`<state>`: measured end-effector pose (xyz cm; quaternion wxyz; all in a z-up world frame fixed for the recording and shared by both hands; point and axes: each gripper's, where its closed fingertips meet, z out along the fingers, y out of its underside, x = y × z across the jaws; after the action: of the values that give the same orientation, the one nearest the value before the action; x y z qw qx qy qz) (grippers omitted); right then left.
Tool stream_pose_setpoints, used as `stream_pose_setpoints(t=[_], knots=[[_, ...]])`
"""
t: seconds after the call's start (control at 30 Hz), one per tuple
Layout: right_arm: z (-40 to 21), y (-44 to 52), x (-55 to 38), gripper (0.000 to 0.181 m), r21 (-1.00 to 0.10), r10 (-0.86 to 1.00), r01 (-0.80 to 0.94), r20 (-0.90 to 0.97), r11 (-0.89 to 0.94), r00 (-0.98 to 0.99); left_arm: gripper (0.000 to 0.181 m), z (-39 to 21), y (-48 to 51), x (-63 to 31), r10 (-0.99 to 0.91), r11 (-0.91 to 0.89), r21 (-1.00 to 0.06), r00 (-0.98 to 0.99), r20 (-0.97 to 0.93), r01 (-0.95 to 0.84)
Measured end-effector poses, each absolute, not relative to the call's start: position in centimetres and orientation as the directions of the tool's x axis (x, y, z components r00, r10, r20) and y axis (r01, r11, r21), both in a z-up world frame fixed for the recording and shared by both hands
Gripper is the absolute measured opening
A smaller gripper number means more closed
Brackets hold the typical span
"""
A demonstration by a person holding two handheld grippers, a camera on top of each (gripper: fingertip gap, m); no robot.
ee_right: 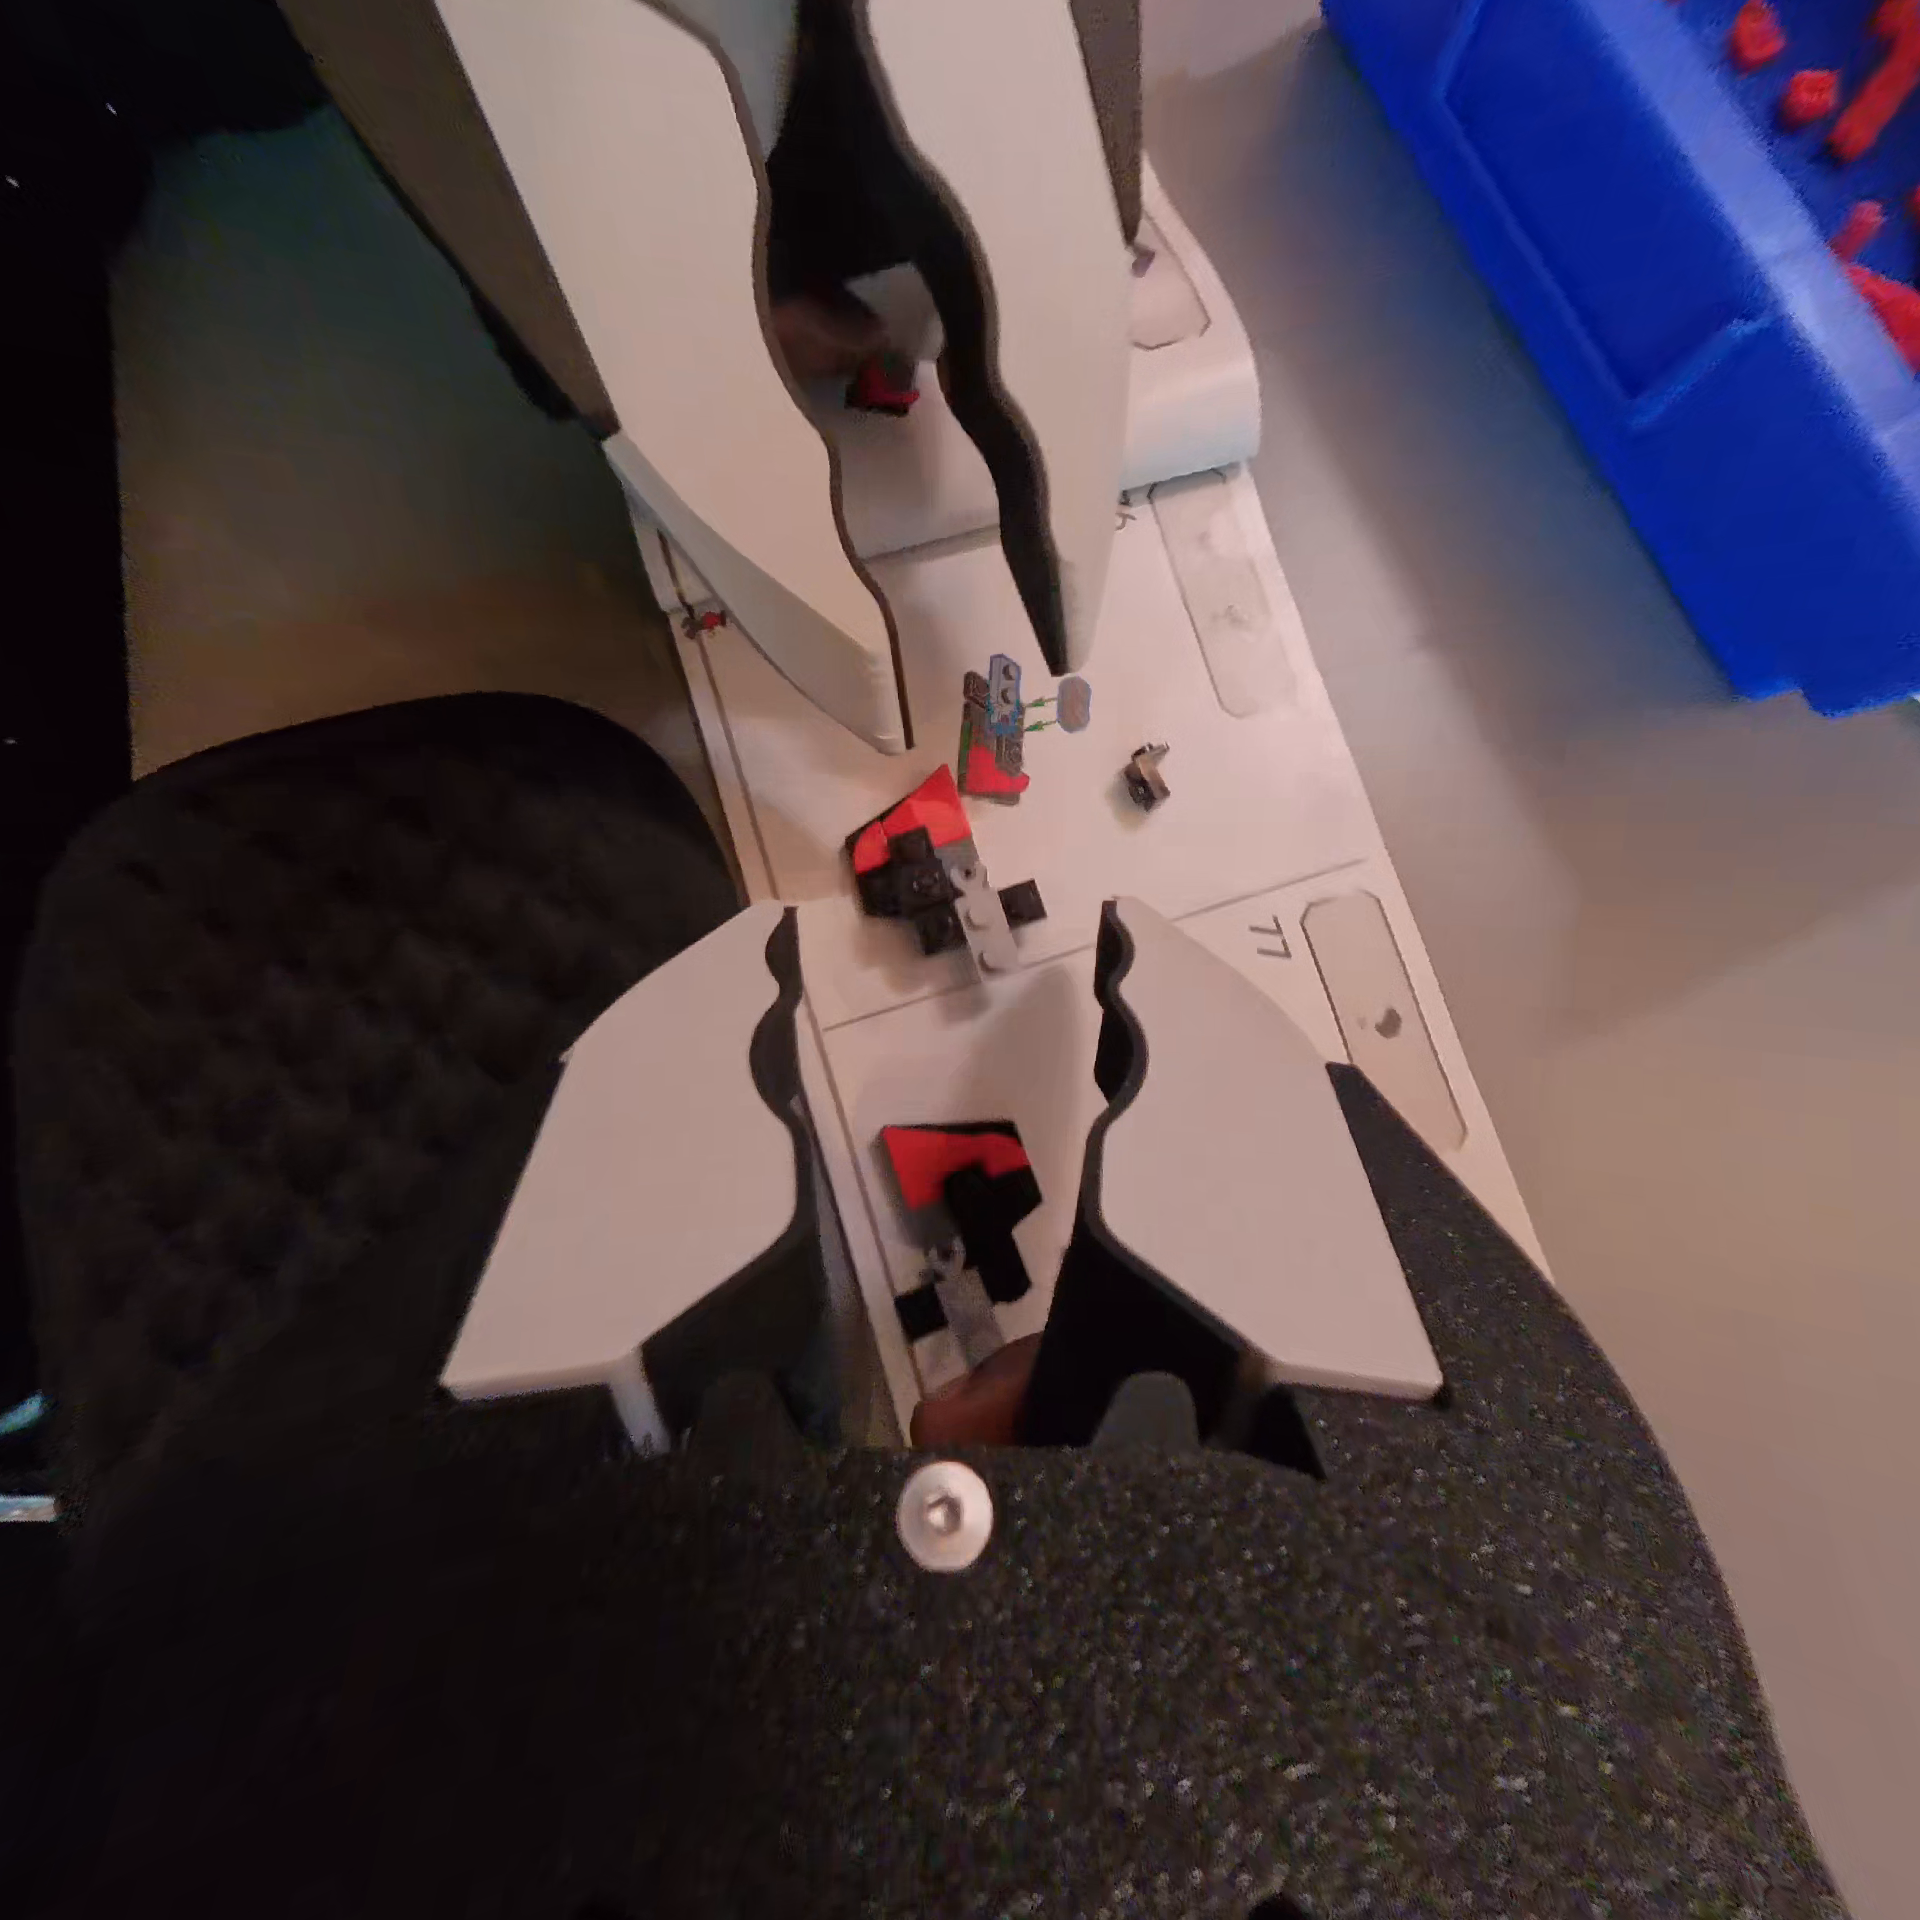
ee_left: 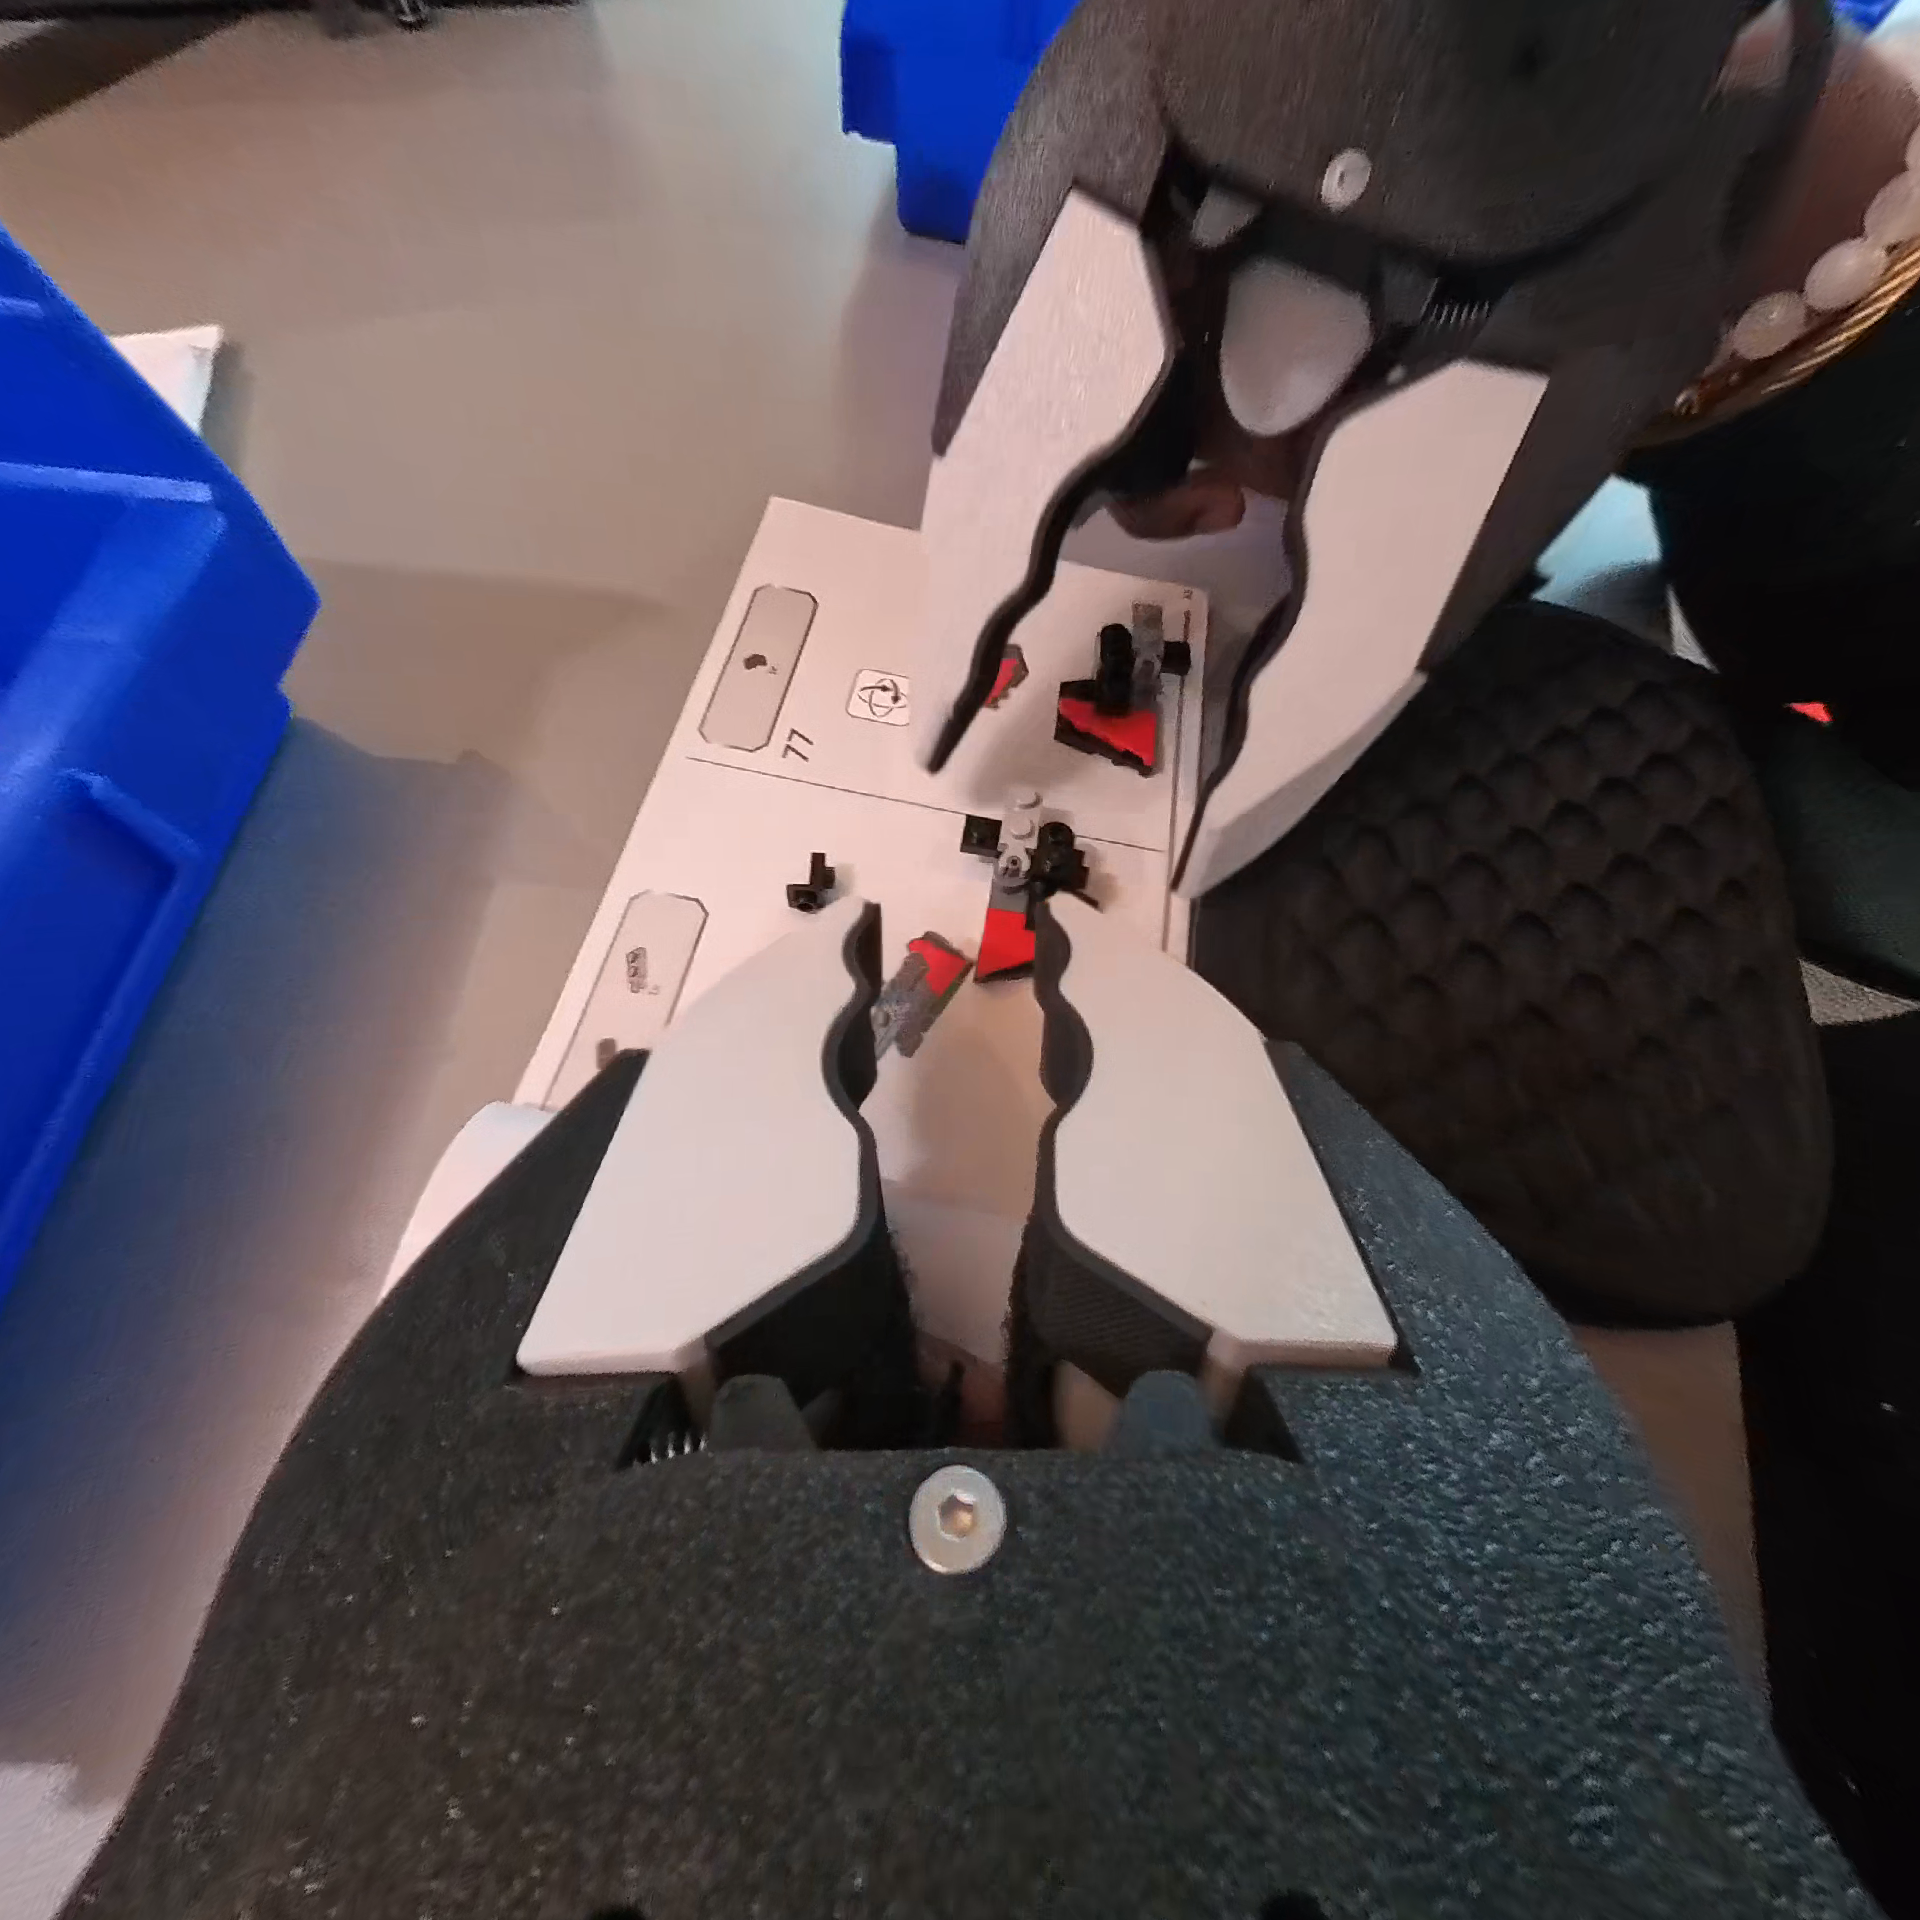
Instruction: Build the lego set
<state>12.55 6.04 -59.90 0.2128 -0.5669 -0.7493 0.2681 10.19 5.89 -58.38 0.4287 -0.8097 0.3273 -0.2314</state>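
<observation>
The only writing is on the white instruction page [ee_left: 727, 852] lying on the counter. A small black step number [ee_left: 800, 746] is printed next to a long grey box [ee_left: 756, 665]. Near it is a little square sign [ee_left: 880, 696] with a round arrow drawing. The tiny marks inside the grey boxes are too small to read. No other words or brands show.

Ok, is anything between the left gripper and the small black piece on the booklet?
Nothing visible. The small black piece lies on the booklet beyond the open left gripper; the red-and-black assembly sits beside it, not between.
</observation>
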Motion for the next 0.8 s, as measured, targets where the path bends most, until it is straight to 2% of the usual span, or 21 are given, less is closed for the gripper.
stream_pose_setpoints(t=[0.13,0.17,0.33,0.5,0.63,0.67,0.73,0.8], knots=[[-61.2,6.0,11.9,0.046,-0.593,0.950,0.762,0.018,0.261,-0.312,0.028,-58.4,5.9,10.0,-0.725,-0.425,-0.843,0.681,0.099,-0.329],[-61.1,5.9,11.8,0.036,-0.602,0.946,0.753,0.012,0.266,-0.324,0.028,-58.4,5.9,10.0,-0.726,-0.424,-0.843,0.681,0.098,-0.330],[-60.4,7.7,12.4,0.035,-0.596,0.945,0.749,0.053,0.290,-0.324,0.028,-58.5,5.8,10.1,-0.728,-0.427,-0.841,0.678,0.102,-0.332],[-59.4,12.8,13.6,0.035,-0.631,0.979,0.756,0.031,0.175,-0.201,0.029,-58.6,5.7,10.3,-0.735,-0.427,-0.837,0.671,0.100,-0.342],[-60.2,13.6,13.9,0.035,-0.629,0.975,0.757,0.005,0.177,-0.223,0.029,-58.7,5.7,10.3,-0.734,-0.430,-0.834,0.672,0.100,-0.345],[-60.5,13.6,14.1,0.036,-0.613,0.975,0.771,0.002,0.175,-0.221,0.029,-58.7,5.7,10.3,-0.733,-0.431,-0.834,0.672,0.102,-0.344],[-60.5,13.6,14.6,0.053,-0.594,0.980,0.789,-0.003,0.158,-0.199,0.029,-58.7,5.7,10.3,-0.733,-0.433,-0.833,0.672,0.103,-0.344],[-59.4,13.3,15.2,0.060,-0.610,0.987,0.783,-0.003,0.126,-0.161,0.029,-58.8,5.7,10.3,-0.734,-0.432,-0.833,0.671,0.101,-0.347]])
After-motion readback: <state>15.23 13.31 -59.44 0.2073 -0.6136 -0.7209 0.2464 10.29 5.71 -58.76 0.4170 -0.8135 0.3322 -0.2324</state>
